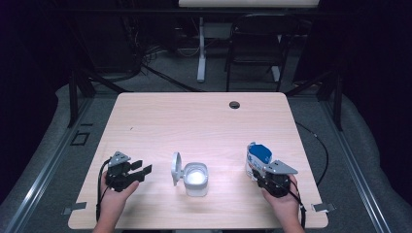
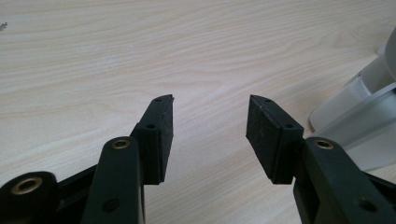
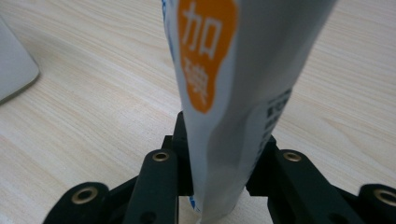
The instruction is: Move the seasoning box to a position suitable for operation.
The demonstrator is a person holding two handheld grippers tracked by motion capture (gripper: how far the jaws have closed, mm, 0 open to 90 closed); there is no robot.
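- Now the right claw (image 1: 256,175) sits near the desk's (image 1: 204,116) front right corner, with a white and blue pouch (image 1: 256,159) between its jaws.
- The right gripper view shows the pouch (image 3: 233,102) standing upright in the jaws, both pads touching its sides; the pouch bulges above them and bears an orange patch with white characters.
- No earlier picture is at hand, so the grip reads as narrow, closed on the pouch.
- The pouch stands by the right edge of the desk, well apart from the white box (image 1: 196,178).
- The box sits near the middle of the front edge, its round lid (image 1: 176,168) hinged open and standing on its left side.
- The left claw (image 1: 141,171) lies near the front left corner, pointing toward the box and close to the lid but apart from it.
- The left gripper view shows its jaws spread wide with bare desk (image 2: 140,56) between the pads; part of the box (image 2: 359,121) shows at the right edge of that view.
- A hand (image 1: 115,194) holds the left claw from the front edge; another hand (image 1: 284,199) holds the right one.
- A small dark hole (image 1: 234,104) sits near the back edge of the desk.
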